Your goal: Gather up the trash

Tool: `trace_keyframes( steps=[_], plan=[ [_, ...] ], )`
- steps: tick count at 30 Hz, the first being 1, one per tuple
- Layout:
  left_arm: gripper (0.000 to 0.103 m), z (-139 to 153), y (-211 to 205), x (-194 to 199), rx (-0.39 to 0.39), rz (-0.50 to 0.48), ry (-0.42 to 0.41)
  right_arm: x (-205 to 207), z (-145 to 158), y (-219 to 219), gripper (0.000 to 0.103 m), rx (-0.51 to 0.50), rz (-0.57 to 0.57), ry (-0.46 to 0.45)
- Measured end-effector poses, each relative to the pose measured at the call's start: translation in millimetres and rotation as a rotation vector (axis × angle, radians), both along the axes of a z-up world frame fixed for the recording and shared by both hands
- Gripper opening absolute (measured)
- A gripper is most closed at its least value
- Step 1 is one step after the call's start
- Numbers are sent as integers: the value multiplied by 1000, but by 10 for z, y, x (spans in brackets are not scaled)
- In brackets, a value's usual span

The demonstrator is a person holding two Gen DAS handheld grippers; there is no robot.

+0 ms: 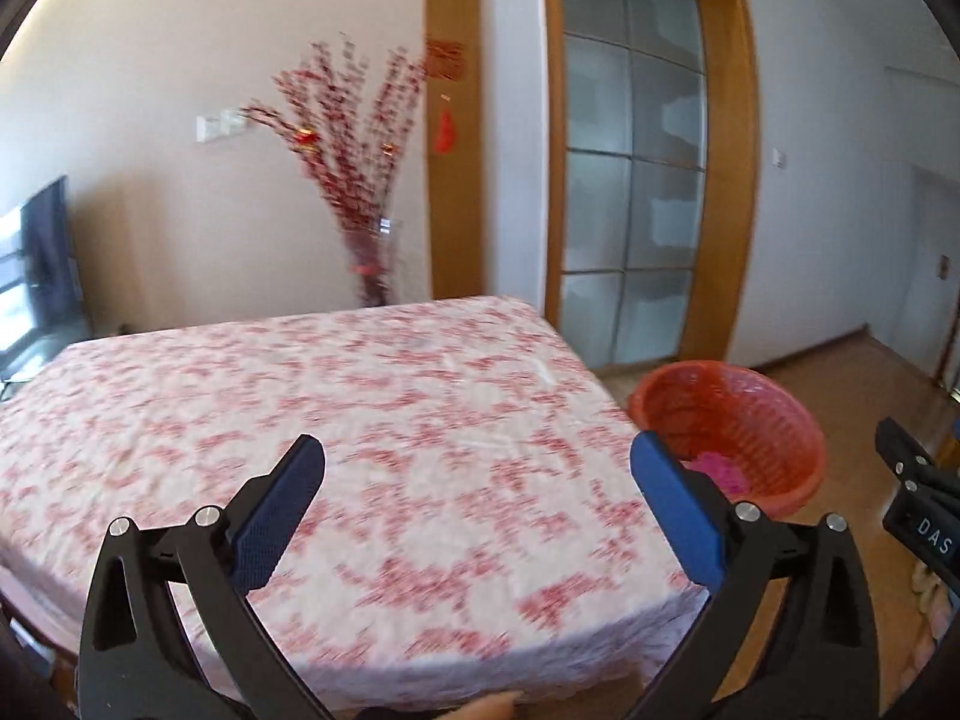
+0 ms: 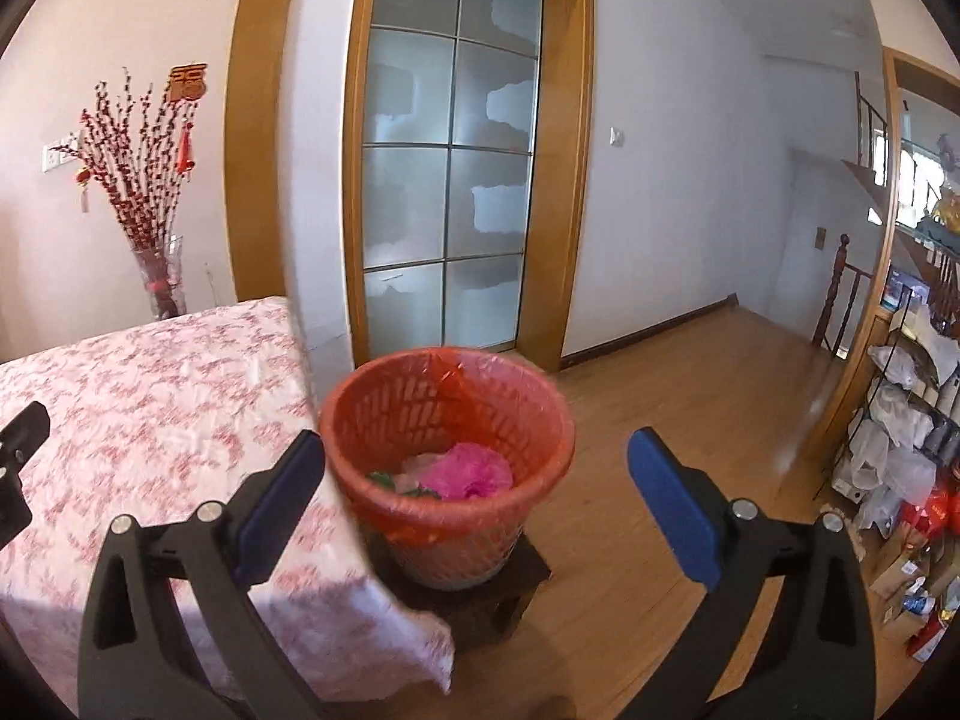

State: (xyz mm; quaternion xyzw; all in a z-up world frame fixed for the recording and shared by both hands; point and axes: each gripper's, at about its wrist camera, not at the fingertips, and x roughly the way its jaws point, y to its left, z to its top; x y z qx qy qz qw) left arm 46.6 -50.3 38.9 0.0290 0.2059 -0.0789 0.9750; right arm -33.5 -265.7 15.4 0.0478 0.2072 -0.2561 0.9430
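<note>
A red trash basket point(image 2: 447, 420) sits on a dark stool point(image 2: 480, 591) beside the table point(image 2: 150, 396).

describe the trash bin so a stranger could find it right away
Start at the table with the red-and-white floral cloth. Just off its corner, a red mesh wastebasket sits on a small dark stool. It's the only round red container, plastic-lined, with pink trash inside.

A table draped in a white cloth with red floral print point(image 1: 372, 420) stands on the wooden plank floor point(image 2: 690, 420); beside it, a small dark stool point(image 2: 528, 576) carries a red plastic mesh wastebasket point(image 2: 447, 414).
</note>
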Motion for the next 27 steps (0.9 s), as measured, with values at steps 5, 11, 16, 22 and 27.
trace_keyframes(
  steps=[5,11,16,22,27],
  plan=[
    [100,-38,167,-257,17,61,-23,-264,-35,239,99,-13,27,-5],
    [100,-122,293,-460,20,92,-20,-417,-44,411,99,-5,52,12],
    [100,-211,406,-554,1,118,9,-470,-89,501,99,10,68,25],
    [100,-271,503,-647,-20,145,31,-503,-150,597,99,15,82,42],
    [100,-298,524,-719,-11,154,32,-529,-174,619,99,20,83,50]
  ],
)
